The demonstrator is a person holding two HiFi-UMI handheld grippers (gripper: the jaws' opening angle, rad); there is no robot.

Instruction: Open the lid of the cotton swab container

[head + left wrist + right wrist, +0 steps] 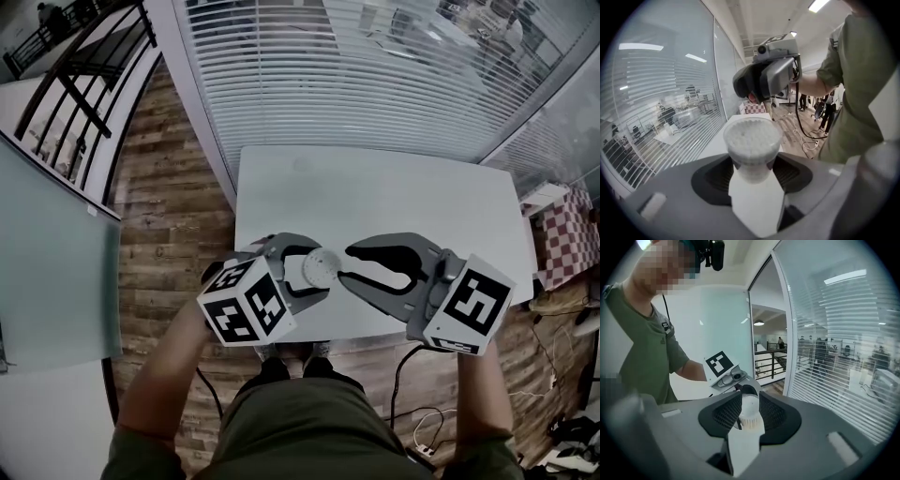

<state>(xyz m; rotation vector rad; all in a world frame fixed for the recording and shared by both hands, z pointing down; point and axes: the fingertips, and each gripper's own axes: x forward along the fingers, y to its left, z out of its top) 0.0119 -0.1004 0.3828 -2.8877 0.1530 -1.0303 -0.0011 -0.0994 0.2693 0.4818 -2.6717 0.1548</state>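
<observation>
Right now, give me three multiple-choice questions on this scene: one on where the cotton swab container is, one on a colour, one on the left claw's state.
1. Where is the cotton swab container? A in a drawer; B in the left claw; C on a chair.
2. What colour is the table? A white; B black; C red.
3. The left claw is: A open and empty; B out of view; C shut on the container.
Answers: 1 B, it sits between that claw's pads in the left gripper view; 2 A, the head view shows a white top; 3 C, the pads press its sides.
</observation>
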